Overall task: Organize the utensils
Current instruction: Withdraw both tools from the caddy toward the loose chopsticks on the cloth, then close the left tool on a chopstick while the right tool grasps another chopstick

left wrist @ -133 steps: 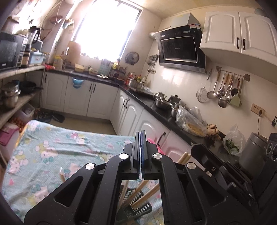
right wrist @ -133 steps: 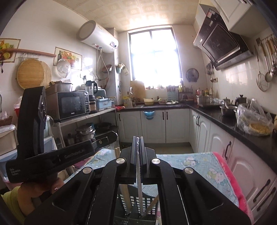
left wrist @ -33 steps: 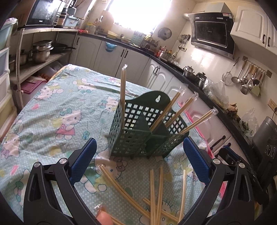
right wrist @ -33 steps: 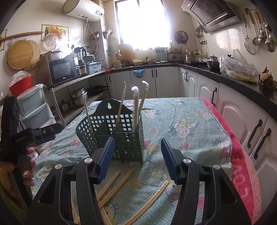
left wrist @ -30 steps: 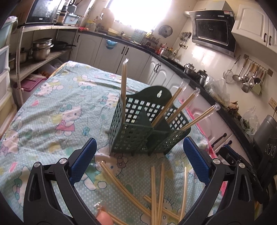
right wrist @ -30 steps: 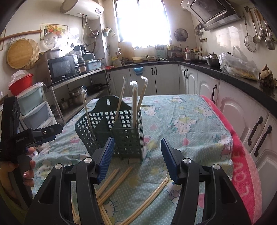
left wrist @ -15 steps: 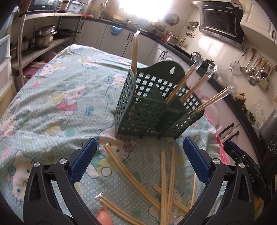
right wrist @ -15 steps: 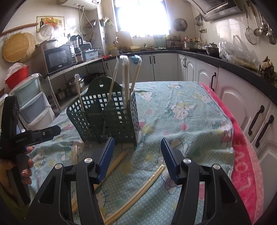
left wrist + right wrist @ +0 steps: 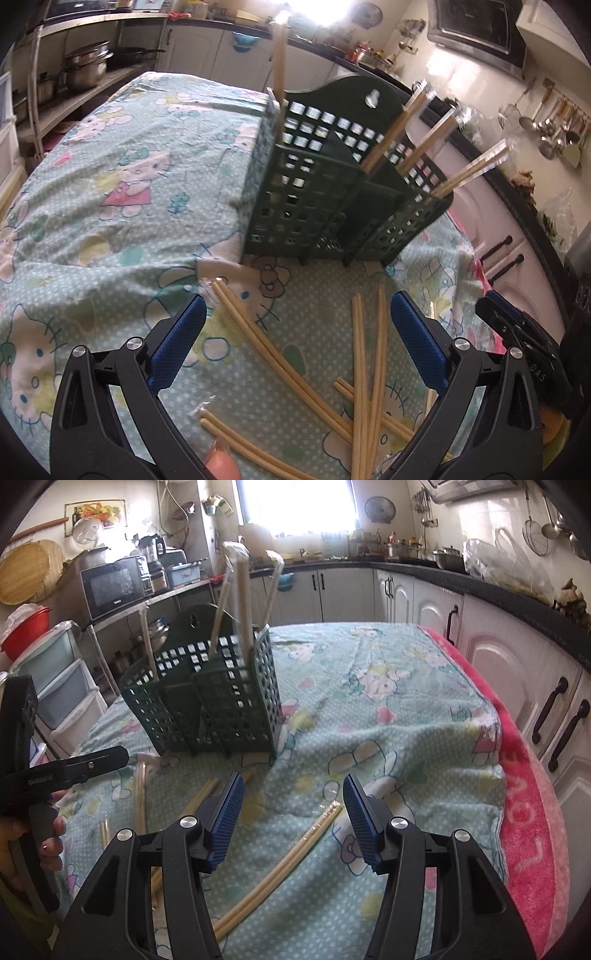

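Kitchen with white cabinets (image 9: 402, 594), black counter (image 9: 517, 590), bright far window (image 9: 295, 506); near, table under cartoon-cat cloth (image 9: 110, 177), pink towel (image 9: 528, 812) along its right edge with raised letters, not readable for sure. Green mesh holder (image 9: 325, 199) upright mid-table, divided into compartments; four wrapped chopstick pairs (image 9: 469, 170) standing inside, one near vertical at the left, three leaning up and right in the left-wrist view. Loose chopsticks (image 9: 365, 369) flat on the cloth in front of the holder: one curved pair (image 9: 266, 350) running from far left to near right, several with long axes near to far, another pair (image 9: 240, 443) across the near edge. In the right-wrist view, one wrapped pair (image 9: 284, 860) lying diagonally, tip toward far right, just ahead of the right gripper (image 9: 293, 812). Left gripper (image 9: 295, 339) spread wide, nothing between its pads, above the loose sticks. Right gripper half spread, likewise gripping nothing. "GeoRopeLab"-like print on the left tool's side, blurred; "Galanz"-like mark on the microwave (image 9: 114, 583), too small to confirm.
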`<state>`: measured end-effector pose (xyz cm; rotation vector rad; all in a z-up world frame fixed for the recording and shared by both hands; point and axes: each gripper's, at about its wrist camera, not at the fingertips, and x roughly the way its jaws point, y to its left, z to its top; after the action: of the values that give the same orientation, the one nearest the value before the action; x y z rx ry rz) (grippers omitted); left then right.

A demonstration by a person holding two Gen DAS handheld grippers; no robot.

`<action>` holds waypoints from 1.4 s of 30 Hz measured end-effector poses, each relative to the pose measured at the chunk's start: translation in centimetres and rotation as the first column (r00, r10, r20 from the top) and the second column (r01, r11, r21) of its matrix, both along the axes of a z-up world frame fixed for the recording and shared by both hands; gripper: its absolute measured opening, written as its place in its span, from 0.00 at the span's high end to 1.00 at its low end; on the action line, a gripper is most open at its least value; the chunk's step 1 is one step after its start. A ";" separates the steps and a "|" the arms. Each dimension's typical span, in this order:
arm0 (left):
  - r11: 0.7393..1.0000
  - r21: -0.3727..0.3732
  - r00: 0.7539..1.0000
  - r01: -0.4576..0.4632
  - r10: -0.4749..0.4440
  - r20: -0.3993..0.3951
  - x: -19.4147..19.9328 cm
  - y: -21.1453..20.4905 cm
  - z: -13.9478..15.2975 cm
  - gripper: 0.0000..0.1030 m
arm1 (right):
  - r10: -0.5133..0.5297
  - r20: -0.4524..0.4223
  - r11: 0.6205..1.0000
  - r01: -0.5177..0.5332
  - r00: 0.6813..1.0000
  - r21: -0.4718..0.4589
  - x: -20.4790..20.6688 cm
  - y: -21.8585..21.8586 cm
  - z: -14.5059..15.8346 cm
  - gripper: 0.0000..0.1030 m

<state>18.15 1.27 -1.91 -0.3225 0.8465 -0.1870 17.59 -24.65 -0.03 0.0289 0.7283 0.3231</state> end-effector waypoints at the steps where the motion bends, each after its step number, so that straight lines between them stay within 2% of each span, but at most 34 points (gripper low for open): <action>1: 1.000 0.010 1.000 0.008 -0.008 -0.002 0.0 -0.3 0.0 0.11 | -0.004 -0.014 1.000 0.004 1.000 -0.004 0.2 -0.1 -0.3 0.48; 7: 0.996 0.060 0.997 0.071 -0.070 -0.023 0.8 -2.7 -0.6 0.22 | -0.019 -0.081 1.000 0.018 0.997 -0.012 1.1 -0.6 -2.3 0.48; 13: 0.988 0.109 0.993 0.109 -0.103 -0.059 2.3 -4.8 -1.7 0.42 | -0.022 -0.129 1.000 0.024 0.991 0.014 2.3 -0.9 -3.7 0.52; 17: 0.986 0.120 0.991 0.118 -0.110 -0.078 3.1 -5.6 -2.3 0.53 | -0.028 -0.160 0.999 0.033 0.987 0.026 3.4 -0.9 -4.4 0.54; 21: 0.986 0.109 0.988 0.124 -0.113 -0.101 3.8 -6.1 -3.0 0.60 | -0.034 -0.191 0.998 0.043 0.981 0.043 4.3 -1.1 -5.2 0.54; 29: 0.979 0.147 0.985 0.143 -0.127 -0.116 4.6 -8.1 -3.9 0.65 | -0.040 -0.208 0.998 0.049 0.977 0.038 4.9 -0.8 -6.2 0.56; 34: 0.967 0.192 0.983 0.165 -0.145 -0.115 4.9 -10.0 -4.2 0.67 | -0.050 -0.195 0.999 0.051 0.979 0.002 5.0 -0.4 -6.4 0.58; 38: 0.943 0.275 0.981 0.187 -0.163 -0.107 4.8 -11.1 -4.6 0.69 | -0.076 -0.184 0.997 0.071 0.980 -0.035 4.9 -0.4 -6.5 0.68; 42: 0.949 0.262 0.982 0.177 -0.154 -0.108 5.0 -10.6 -4.6 0.80 | -0.091 -0.184 0.996 0.086 0.979 -0.037 4.8 -0.7 -6.6 0.77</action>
<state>23.16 -9.28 -6.55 -0.0021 0.9732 -0.2120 22.40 -25.38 -6.59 0.0650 0.9135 0.2262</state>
